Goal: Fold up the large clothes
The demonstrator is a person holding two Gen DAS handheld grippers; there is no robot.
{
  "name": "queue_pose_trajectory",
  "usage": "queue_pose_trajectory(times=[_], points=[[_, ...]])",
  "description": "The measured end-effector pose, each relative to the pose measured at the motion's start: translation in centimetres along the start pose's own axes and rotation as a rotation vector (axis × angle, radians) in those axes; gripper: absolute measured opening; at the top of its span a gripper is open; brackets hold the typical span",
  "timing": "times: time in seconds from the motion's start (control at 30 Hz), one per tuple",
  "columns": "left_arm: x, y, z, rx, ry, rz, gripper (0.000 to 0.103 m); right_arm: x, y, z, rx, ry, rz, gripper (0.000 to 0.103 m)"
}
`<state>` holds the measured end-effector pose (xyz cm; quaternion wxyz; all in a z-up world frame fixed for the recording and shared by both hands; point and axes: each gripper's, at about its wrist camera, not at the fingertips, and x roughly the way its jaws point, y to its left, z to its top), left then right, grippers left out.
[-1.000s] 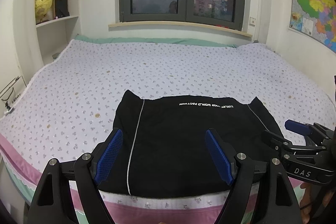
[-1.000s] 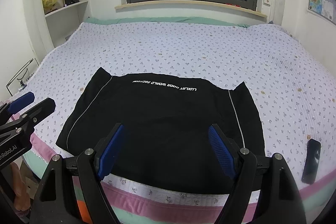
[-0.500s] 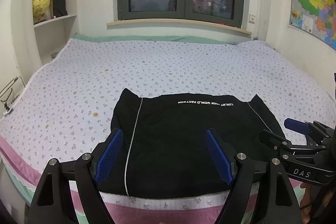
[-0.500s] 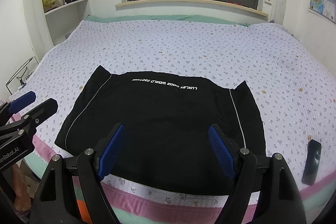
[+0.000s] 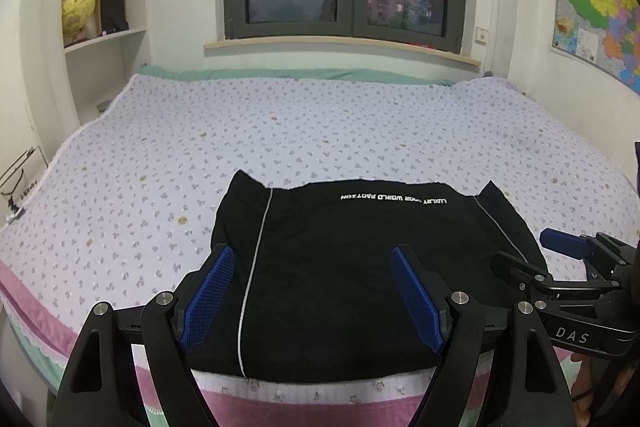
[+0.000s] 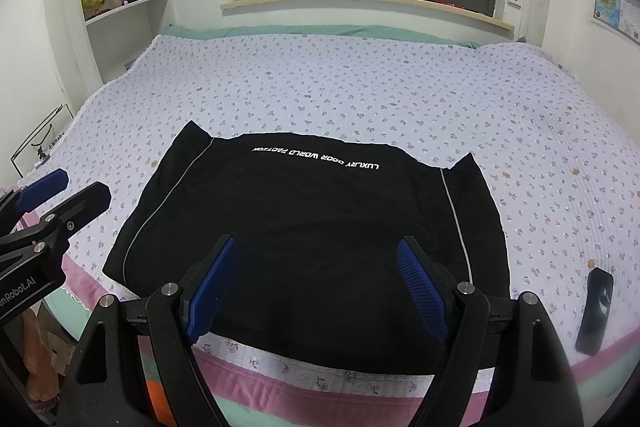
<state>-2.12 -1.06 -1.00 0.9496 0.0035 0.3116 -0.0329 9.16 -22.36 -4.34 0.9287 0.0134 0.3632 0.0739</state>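
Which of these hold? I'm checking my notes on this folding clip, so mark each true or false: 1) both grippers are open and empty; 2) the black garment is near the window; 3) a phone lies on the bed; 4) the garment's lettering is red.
1) True: the left gripper and the right gripper stand open, nothing between their pads.
2) False: the black garment lies at the near edge of the bed.
3) True: a phone lies right of the garment.
4) False: the lettering is white.
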Motion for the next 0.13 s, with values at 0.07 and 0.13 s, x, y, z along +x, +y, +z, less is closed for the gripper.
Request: queue_pose_trajectory(times=[0.07,0.13], points=[[0.00,0.09,-0.06,-0.001,-0.008,0.003,0.082,0.18,-0.05,-0.01,0.000,0.004,0.000,0.084],[0.17,0.41,0.01,-0.014,-0.004,-0.003,0.082,0.33,-0.11,-0.01,0.001,0.007,0.000,0.084]])
